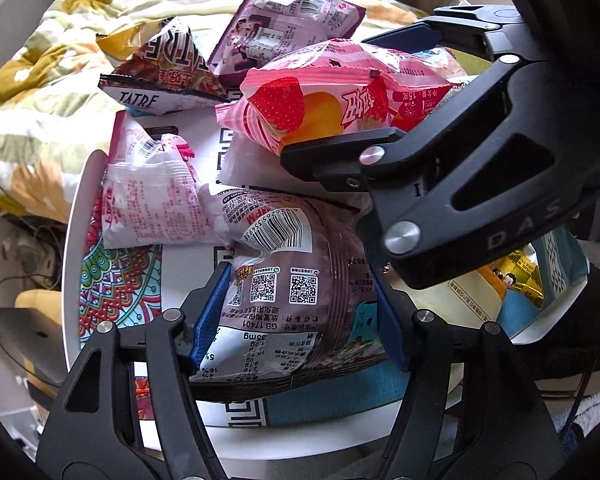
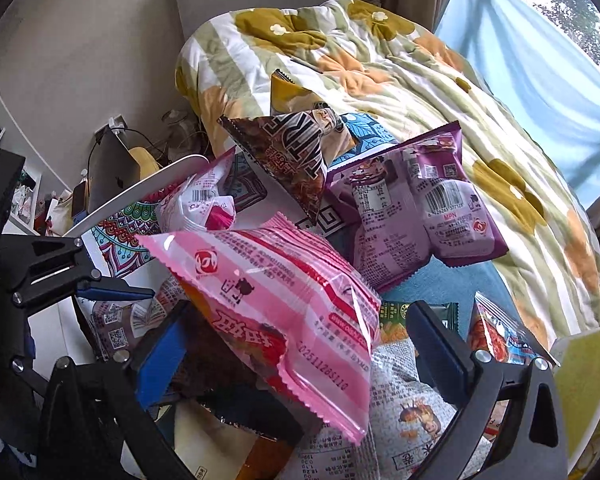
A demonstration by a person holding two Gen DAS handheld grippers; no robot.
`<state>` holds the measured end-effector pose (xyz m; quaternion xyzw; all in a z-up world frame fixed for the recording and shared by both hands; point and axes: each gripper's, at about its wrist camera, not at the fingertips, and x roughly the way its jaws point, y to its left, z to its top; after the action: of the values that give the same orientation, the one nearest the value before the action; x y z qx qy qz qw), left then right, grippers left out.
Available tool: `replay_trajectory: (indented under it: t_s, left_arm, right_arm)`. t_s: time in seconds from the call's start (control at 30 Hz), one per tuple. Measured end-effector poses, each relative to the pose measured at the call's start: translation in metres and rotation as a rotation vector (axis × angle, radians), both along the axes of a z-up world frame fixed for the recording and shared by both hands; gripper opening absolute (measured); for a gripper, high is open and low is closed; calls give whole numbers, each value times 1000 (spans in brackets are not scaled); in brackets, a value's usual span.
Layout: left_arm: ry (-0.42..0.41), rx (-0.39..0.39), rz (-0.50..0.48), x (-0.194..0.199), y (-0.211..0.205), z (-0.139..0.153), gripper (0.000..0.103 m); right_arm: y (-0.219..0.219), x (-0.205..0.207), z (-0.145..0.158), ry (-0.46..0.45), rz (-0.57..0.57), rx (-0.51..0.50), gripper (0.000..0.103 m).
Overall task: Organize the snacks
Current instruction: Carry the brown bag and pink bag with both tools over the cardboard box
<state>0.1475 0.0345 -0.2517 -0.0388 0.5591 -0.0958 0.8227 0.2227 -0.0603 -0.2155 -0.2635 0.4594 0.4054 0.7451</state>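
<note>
Snack packets lie piled on a round white table [image 1: 74,240]. My left gripper [image 1: 296,312] is shut on a brown packet with barcode and QR codes [image 1: 284,280], its blue pads pressing both sides. My right gripper [image 2: 300,356] straddles a pink striped strawberry packet [image 2: 296,304]; its fingers stand wide and the packet lies between them. Whether they grip it I cannot tell. That packet [image 1: 336,92] and the right gripper [image 1: 460,160] also show in the left wrist view. A purple packet [image 2: 416,208], a triangular TATRE packet [image 2: 292,152] and a pale pink packet [image 2: 204,196] lie behind.
A patterned colourful mat [image 1: 112,280] covers the table. A bed with a floral quilt [image 2: 380,64] is beyond the table. A laptop [image 2: 108,176] and clutter stand at the left by the wall. More packets [image 2: 412,412] lie under the right gripper.
</note>
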Motion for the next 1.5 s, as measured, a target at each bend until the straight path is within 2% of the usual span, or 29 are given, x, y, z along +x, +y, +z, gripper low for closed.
replay_trajectory:
  t_s: [0.17, 0.37, 0.57, 0.83, 1.1, 1.33, 1.5]
  left_arm:
    - [5, -12, -6, -4, 4, 1, 60]
    - [7, -21, -5, -2, 4, 2, 60]
    - [-1, -19, 1, -6, 8, 11, 60]
    - [-53, 4, 4, -20, 1, 38, 60]
    - [-157, 13, -13, -16, -7, 89, 60]
    - [-269, -1, -114, 24, -41, 149, 60]
    - [-345, -2, -187, 54, -91, 182, 60]
  right_arm:
    - [9, 6, -10, 38, 7, -9, 101]
    - [7, 12, -13, 53, -17, -6, 83]
    - [2, 11, -4, 43, -48, 17, 76]
    - [-11, 2, 33, 18, -94, 96, 74]
    - [-45, -10, 90, -40, -200, 186, 74]
    - [-100, -8, 145, -130, -376, 194, 74]
    - [-160, -5, 172, -170, -528, 223, 74]
